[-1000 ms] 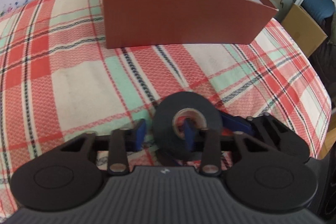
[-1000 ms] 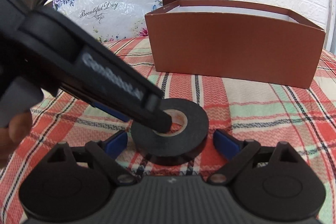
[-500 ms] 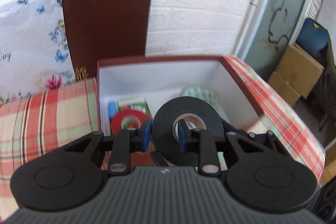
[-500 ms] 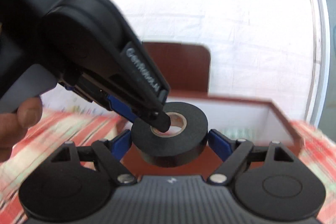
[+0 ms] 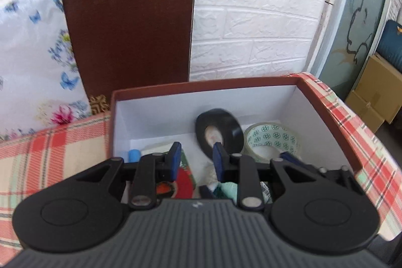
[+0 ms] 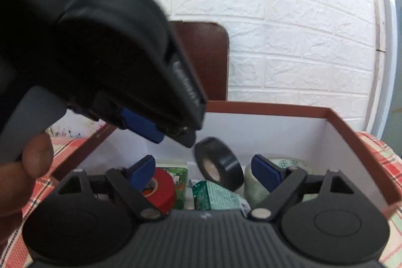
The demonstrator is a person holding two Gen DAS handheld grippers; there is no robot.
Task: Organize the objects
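Observation:
The black tape roll [image 5: 218, 132] is free of both grippers, tilted on edge inside the brown box [image 5: 206, 87], blurred as it drops. It also shows in the right wrist view [image 6: 218, 164]. My left gripper [image 5: 197, 162] hangs over the box with its blue pads apart and nothing between them. It appears from the side in the right wrist view [image 6: 173, 135]. My right gripper [image 6: 204, 171] is open and empty over the box's near side.
In the box [image 6: 334, 114] lie a red tape roll [image 6: 160, 189], a patterned clear tape roll [image 5: 272, 140], green packets [image 6: 213, 196] and a blue-capped item [image 5: 134, 155]. A brown chair back [image 5: 128, 34] stands behind. Plaid cloth [image 5: 50, 150] covers the table.
My left gripper carried the black tape from the table up over the box, then opened. The roll has left its pads and falls into the box. The right gripper followed, open.

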